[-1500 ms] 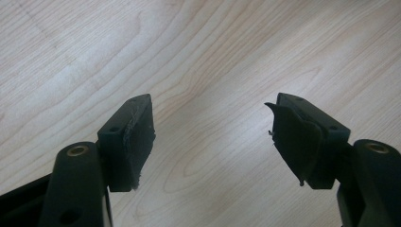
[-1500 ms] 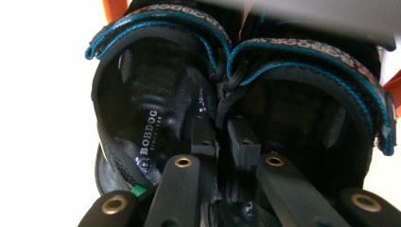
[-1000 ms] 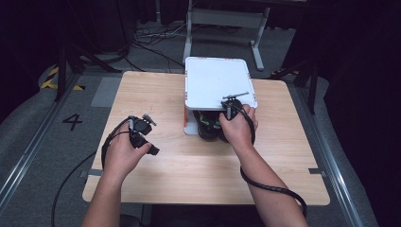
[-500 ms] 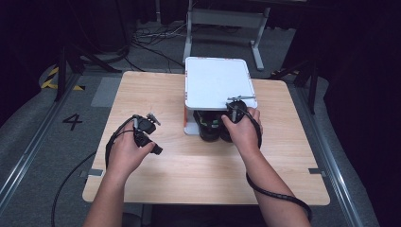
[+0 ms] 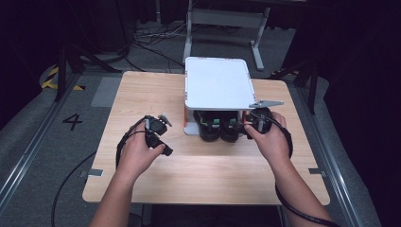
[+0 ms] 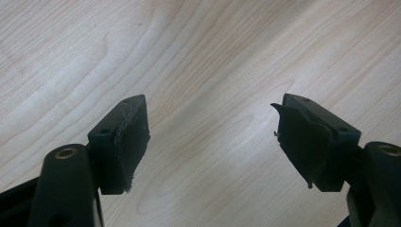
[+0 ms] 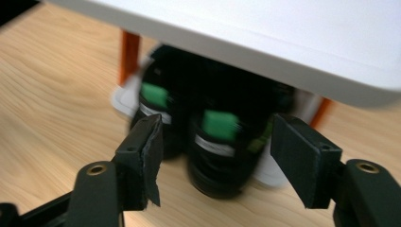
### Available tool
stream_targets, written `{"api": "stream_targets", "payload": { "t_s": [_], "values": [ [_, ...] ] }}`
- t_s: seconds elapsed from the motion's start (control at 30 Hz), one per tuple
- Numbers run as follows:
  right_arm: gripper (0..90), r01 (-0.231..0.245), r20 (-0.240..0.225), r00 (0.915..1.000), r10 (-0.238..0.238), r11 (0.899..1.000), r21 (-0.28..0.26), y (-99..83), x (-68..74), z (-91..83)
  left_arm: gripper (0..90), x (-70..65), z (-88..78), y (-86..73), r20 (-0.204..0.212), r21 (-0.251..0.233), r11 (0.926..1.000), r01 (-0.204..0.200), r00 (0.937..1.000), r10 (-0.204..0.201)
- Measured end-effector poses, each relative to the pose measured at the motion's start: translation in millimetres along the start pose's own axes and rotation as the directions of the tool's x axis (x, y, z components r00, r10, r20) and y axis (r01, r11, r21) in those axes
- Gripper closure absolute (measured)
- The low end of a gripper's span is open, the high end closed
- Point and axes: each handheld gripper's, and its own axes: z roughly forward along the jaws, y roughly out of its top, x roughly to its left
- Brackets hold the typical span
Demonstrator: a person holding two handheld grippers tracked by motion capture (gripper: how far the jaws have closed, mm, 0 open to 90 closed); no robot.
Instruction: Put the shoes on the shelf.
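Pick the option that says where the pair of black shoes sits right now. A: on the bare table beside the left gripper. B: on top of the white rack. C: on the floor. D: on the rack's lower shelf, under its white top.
D: the high view shows the black shoes tucked under the white top of the rack, toes poking out at the front.

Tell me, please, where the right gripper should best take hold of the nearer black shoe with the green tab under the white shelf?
Probably across the heel end of the black shoe with the green tab, from the table's open front. The white shelf top blocks access from above, and the right gripper already faces that end with open jaws either side.
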Motion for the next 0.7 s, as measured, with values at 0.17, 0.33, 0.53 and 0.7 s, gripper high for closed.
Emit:
{"api": "stream_targets", "payload": {
  "t_s": [0.17,0.33,0.53,0.7],
  "values": [
    [30.4,-0.030,-0.029,0.9991,0.031,0.999,0.011,-18.4,-11.2,-18.7,27.4,-18.0,3.5,9.5,0.007,-0.003,0.9994,-0.035,0.9994,0.035],
    [24.4,0.052,-0.058,0.9971,-0.049,0.998,0.038,-34.0,-15.6,-29.8,27.5,-33.7,8.1,19.4,-0.023,-0.065,0.9968,-0.047,0.9987,0.045],
    [29.9,0.103,-0.063,0.9928,-0.102,0.995,0.011,-47.8,-11.5,-32.7,33.6,-46.8,13.4,26.7,-0.017,-0.091,0.9931,-0.074,0.9972,0.073],
    [49.9,0.103,-0.072,0.9925,-0.098,0.993,0.056,-60.7,-9.8,-31.2,45.9,-59.9,18.4,34.0,0.016,-0.033,0.9933,-0.111,0.9936,0.112]
  ]
}}
